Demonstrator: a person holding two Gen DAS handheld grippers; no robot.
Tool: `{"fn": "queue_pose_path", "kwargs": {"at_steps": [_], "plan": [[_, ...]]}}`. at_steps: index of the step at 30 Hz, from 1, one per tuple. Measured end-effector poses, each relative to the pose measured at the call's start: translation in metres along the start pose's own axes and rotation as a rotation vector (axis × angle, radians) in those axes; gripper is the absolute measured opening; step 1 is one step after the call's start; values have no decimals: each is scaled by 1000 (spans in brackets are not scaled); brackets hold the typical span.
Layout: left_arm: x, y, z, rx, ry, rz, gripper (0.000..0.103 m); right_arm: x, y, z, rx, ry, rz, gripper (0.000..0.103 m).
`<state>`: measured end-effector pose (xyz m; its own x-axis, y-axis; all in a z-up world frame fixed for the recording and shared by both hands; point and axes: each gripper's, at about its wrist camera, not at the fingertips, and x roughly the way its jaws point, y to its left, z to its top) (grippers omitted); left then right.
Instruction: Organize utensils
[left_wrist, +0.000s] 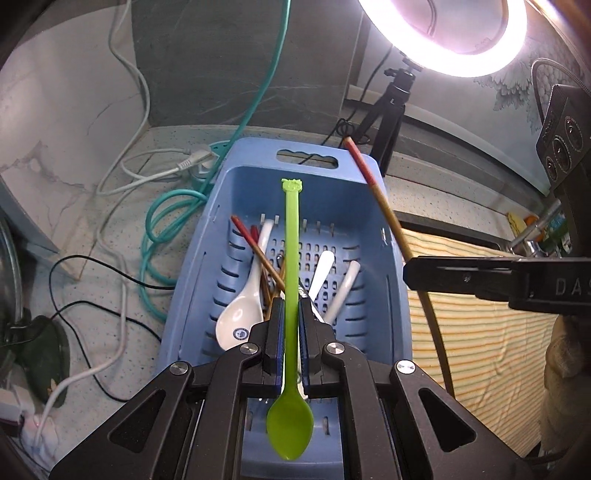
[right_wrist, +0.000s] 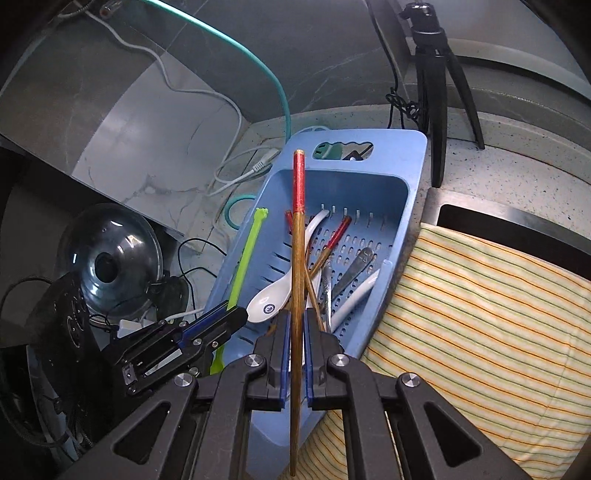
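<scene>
The left gripper (left_wrist: 291, 325) is clenched on a green spoon (left_wrist: 291, 266), bowl toward the camera, handle pointing over the blue basket (left_wrist: 397, 258); the right gripper (right_wrist: 297, 339) is clamped on a red-tipped chopstick (right_wrist: 297, 236); both tilt downward above the basket's near edge, on the counter (left_wrist: 122, 192) beside a striped cloth (right_wrist: 480, 295).

The green spoon (left_wrist: 290, 424) looks like smooth, slightly glossy plastic. The chopstick (right_wrist: 296, 280) is grained wood with a rough red tip. The blue basket (left_wrist: 395, 266) is matt plastic; the white spoons (left_wrist: 238, 314) at its seven o'clock are glossy ceramic. The striped cloth (right_wrist: 480, 295) is woven.
</scene>
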<state>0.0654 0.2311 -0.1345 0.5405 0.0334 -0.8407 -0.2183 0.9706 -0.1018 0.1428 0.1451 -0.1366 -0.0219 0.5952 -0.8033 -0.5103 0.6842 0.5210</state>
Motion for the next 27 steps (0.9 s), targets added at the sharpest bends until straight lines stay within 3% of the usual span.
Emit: {"fn": "queue_pose_path", "kwargs": {"at_steps": [1,3,4,6,8,10,22,24,27], "plan": [[0,1,1,-6,-3,4,9,1,1,2,-3,0,-3,9],[0,2,4,-10,-10,6,28,3,3,4,-15,0,-15,9],[0,3,5,-13,-12,15,32,4,3,5,-23,0,-21,9],[0,3,5,-13,-11,16,33,4,4,7,-41,0,-26,15],[1,5,6,-20,-10,28,36,1,5,8,-60,-17,-42,33],[1,8,6,-31,-10,31,39,-1,6,9,-79,-36,-57,40],[-10,5,2,-47,-22,50,39,-7,11,9,-162,-57,-134,42],[-14,3,-1,-51,-30,57,47,-10,12,6,-175,-66,-148,42],[-22,-3,-6,-47,-45,71,51,-18,13,1,-197,-81,-159,42]]}}
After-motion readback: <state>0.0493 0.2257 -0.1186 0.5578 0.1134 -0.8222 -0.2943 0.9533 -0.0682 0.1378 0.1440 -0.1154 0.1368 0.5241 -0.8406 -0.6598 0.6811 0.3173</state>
